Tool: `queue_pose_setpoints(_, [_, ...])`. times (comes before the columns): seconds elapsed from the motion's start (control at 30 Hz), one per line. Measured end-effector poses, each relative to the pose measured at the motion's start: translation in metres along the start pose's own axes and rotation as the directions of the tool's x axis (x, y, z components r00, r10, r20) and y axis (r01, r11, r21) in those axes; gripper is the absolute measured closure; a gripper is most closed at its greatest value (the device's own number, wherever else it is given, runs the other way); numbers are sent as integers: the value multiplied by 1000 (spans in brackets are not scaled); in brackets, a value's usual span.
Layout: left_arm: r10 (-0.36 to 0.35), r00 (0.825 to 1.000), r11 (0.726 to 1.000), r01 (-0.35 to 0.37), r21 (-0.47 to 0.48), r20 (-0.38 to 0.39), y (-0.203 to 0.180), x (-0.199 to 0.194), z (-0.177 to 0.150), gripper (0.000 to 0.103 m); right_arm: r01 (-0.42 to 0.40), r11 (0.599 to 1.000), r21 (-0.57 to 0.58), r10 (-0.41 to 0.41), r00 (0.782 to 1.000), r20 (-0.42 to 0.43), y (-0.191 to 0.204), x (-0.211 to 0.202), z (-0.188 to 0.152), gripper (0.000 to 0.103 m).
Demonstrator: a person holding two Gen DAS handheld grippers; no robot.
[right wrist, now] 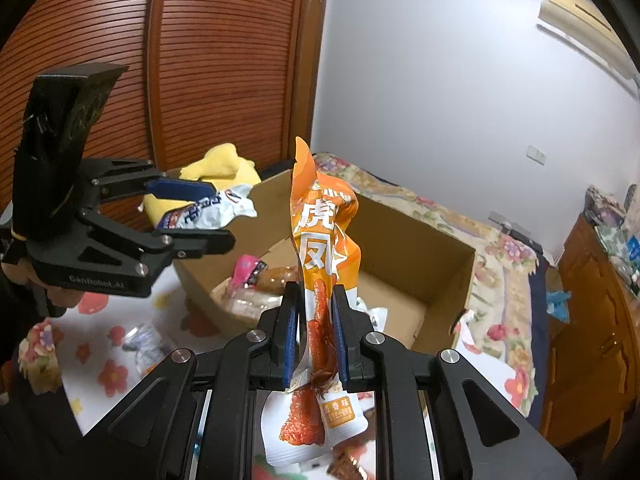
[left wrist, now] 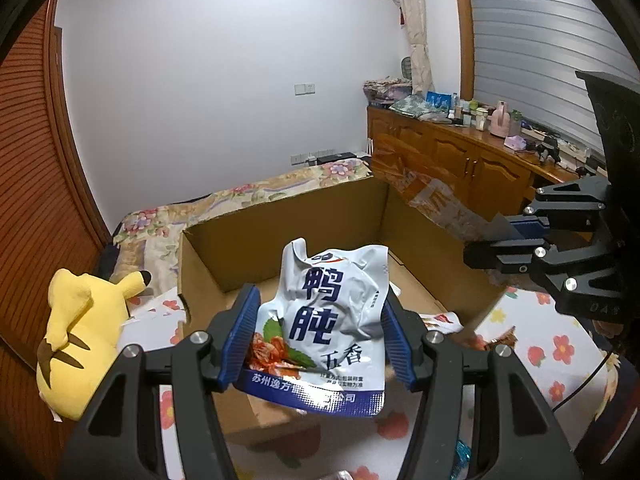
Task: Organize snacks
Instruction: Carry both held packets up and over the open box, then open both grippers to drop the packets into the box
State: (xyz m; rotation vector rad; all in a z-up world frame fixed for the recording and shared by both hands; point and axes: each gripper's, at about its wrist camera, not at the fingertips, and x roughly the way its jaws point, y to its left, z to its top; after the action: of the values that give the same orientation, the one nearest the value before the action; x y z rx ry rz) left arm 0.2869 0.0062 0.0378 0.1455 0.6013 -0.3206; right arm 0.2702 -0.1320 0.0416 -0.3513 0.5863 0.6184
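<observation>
My left gripper [left wrist: 320,308] is shut on a white and blue snack pouch [left wrist: 328,320] and holds it above the near edge of an open cardboard box [left wrist: 280,224]. It also shows in the right wrist view [right wrist: 208,220], with the pouch [right wrist: 216,210] between its pads. My right gripper [right wrist: 314,304] is shut on an orange snack pouch [right wrist: 320,232], held upright over the box [right wrist: 420,248]. In the left wrist view the right gripper [left wrist: 480,240] is at the right, over the box's right wall, with the orange pouch [left wrist: 432,196].
The box stands on a bed with a flowered sheet [left wrist: 532,344]. Several snack packs [right wrist: 256,276] lie inside the box and a few loose ones [right wrist: 148,344] on the sheet. A yellow plush toy [left wrist: 80,340] lies left of the box. A wooden cabinet [left wrist: 472,156] stands at the right.
</observation>
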Motion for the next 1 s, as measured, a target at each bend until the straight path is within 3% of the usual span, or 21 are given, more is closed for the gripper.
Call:
queue_pose_setpoints(0.3, [5,999,1000,-6,-22,-39,8,33,-3,44,-14,999,33,15,999,-44,-19,37,1,89])
queue_pose_setpoints(1.0, [0,998,1000,-1,-17,-64,5,48,0,43,-11,997,79,25,984,-177,-27,80,-8,88])
